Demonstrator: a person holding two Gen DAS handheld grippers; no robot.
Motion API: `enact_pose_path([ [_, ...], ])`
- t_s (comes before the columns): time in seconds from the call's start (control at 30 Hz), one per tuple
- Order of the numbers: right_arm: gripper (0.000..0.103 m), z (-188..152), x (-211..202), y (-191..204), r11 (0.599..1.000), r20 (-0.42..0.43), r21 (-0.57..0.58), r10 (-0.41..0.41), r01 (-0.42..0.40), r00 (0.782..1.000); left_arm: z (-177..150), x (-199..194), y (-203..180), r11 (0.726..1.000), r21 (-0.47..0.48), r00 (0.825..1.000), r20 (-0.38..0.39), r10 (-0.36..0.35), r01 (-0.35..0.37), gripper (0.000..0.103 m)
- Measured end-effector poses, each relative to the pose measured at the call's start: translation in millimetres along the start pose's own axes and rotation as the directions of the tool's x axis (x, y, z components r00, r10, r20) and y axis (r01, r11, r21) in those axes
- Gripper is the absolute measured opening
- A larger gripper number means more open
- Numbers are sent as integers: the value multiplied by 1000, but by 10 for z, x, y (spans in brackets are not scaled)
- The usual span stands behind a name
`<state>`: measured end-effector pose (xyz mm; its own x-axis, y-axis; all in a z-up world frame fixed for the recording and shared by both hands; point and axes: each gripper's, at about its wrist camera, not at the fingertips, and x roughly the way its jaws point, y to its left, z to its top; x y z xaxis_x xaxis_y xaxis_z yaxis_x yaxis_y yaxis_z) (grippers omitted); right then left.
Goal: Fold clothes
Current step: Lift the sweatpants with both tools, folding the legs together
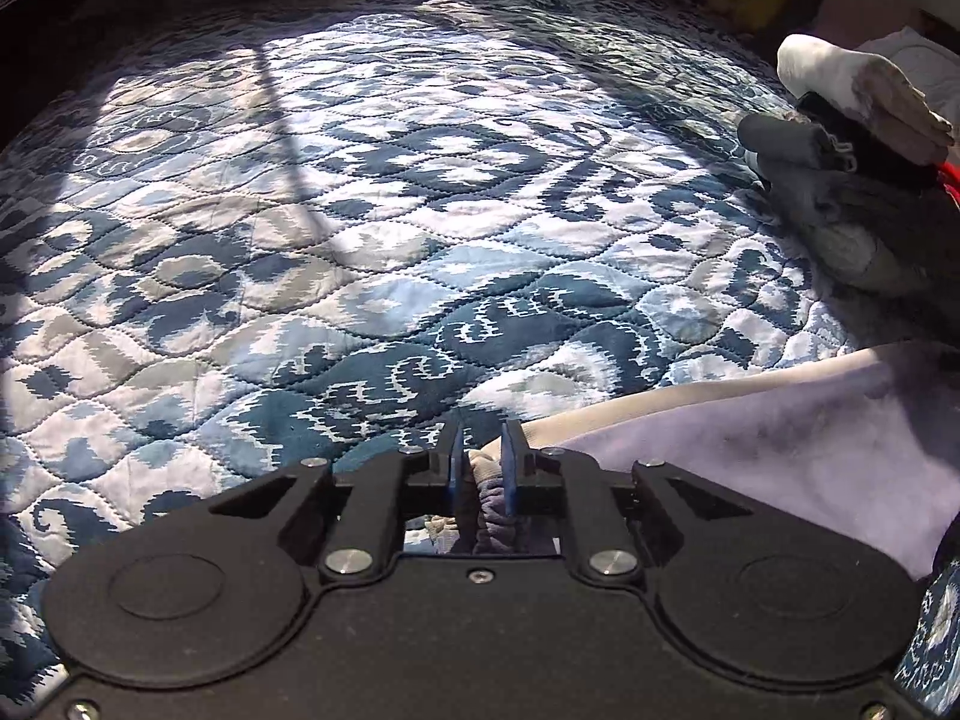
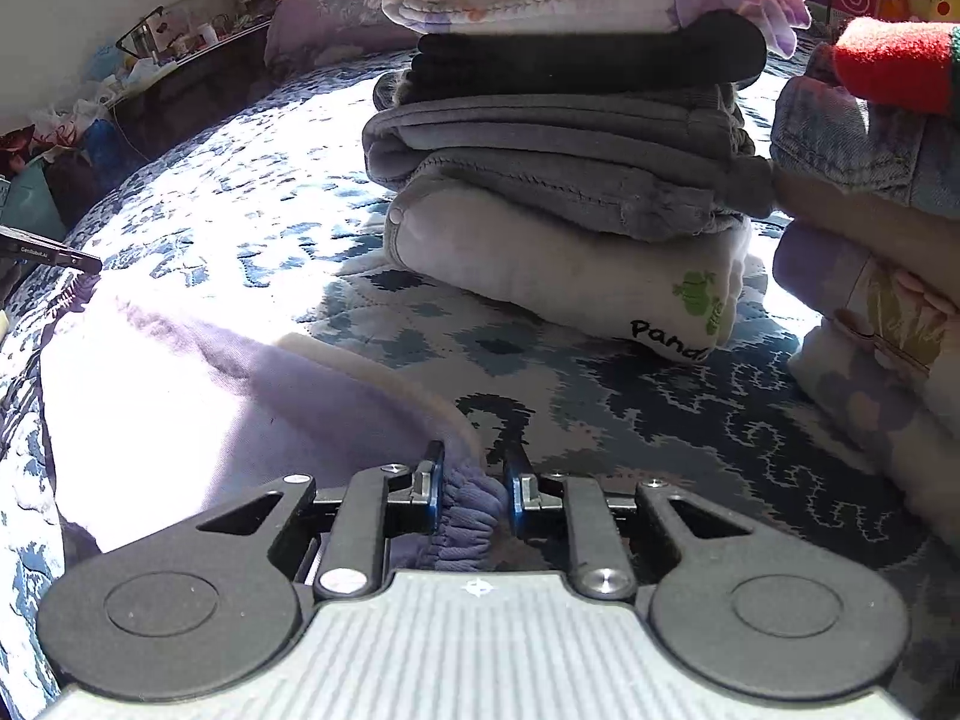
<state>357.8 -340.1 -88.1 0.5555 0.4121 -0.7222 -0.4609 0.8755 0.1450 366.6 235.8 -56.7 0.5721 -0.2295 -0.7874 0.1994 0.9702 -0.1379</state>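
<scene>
We hold the lilac garment (image 2: 198, 396) on the bed (image 1: 372, 228): left claw (image 1: 480, 468) and right claw (image 2: 474, 492) each clamped on its gathered edge. The stack (image 2: 564, 138) at 12 o'clock may topple if the cloth swings.
</scene>
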Motion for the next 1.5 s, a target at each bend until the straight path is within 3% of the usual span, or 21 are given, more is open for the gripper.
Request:
enact_pose_path([
  [0.33,20,-64,-595,419,979,138,-176,-77,101,987,-151,-774,-323,987,159,992,122,-20,0,6],
  [0.63,20,-331,-1338,900,939,187,-329,-38,99,982,-806,-1464,-556,951,300,987,162,26,-74,0],
  [0.83,20,-774,-1522,1341,870,142,-479,-54,116,988,-1300,-1653,-661,937,342,991,134,27,-72,0],
  [0.9,20,-990,-1475,1508,823,128,-551,-84,141,988,-1413,-1603,-754,933,339,986,150,71,-119,0],
  [0.93,20,-1087,-1439,1574,802,117,-578,-96,147,988,-1449,-1567,-791,930,346,986,145,78,-124,2],
  [1.0,20,-1252,-1359,1662,779,94,-610,-114,148,989,-1527,-1426,-926,919,366,985,144,96,-143,30],
  [1.03,20,-1309,-1337,1680,781,88,-607,-119,148,989,-1569,-1343,-1009,909,387,983,149,107,-157,34],
  [1.13,20,-1399,-1298,1674,797,98,-581,-132,164,986,-1745,-1112,-1269,848,492,977,166,134,-199,35],
  [1.37,20,-1461,-1209,1609,791,114,-578,-168,203,979,-1980,-481,-1695,568,760,946,207,249,-316,37],
  [1.43,20,-1459,-1202,1599,783,125,-582,-182,220,975,-2024,-401,-1729,501,797,934,219,282,-338,15],
  [1.47,20,-1460,-1204,1597,779,131,-584,-187,228,974,-2028,-414,-1719,486,799,927,231,295,-353,5],
  [1.5,20,-1464,-1208,1595,773,138,-588,-193,237,971,-2021,-452,-1708,486,795,924,243,295,-364,3],
])
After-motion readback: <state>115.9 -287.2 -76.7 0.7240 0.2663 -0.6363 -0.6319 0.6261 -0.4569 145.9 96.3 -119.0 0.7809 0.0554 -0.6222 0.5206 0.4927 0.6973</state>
